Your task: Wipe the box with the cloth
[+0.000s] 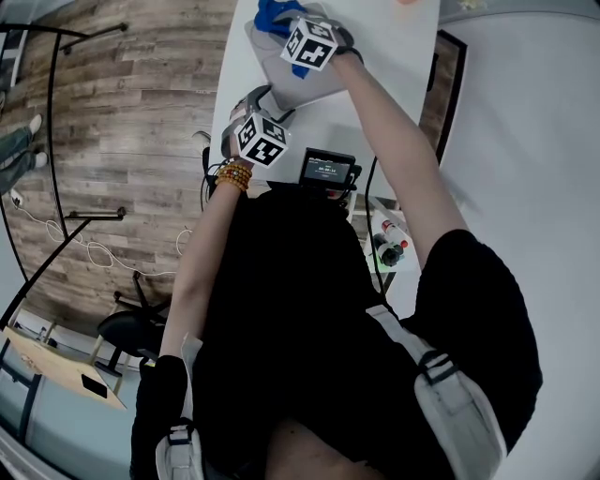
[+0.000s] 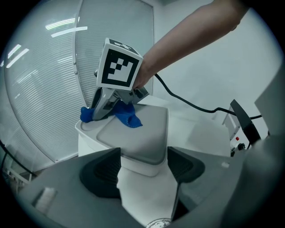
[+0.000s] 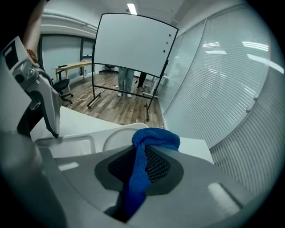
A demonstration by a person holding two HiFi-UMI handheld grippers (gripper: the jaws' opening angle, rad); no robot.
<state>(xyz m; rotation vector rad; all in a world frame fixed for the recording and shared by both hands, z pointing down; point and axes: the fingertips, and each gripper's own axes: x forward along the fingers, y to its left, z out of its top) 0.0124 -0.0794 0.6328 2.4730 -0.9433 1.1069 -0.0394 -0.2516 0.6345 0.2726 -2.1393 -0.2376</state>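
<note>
**Head view:** upper centre, on the white worktop (image 1: 234,56), the left gripper (image 1: 255,98) and right gripper (image 1: 274,19) meet the white plastic box with grey lid (image 1: 323,89).
**Left gripper view:** fingers clamp the box's near corner.
**Right gripper view:** fingers pinch the blue microfibre cloth (image 3: 153,138), which is best pressed flat and stroked across the lid.

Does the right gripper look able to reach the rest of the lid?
Probably yes: the right gripper holds the cloth at the far edge of the lid, otherwise bare, and the left gripper grips the box at its near end.
</note>
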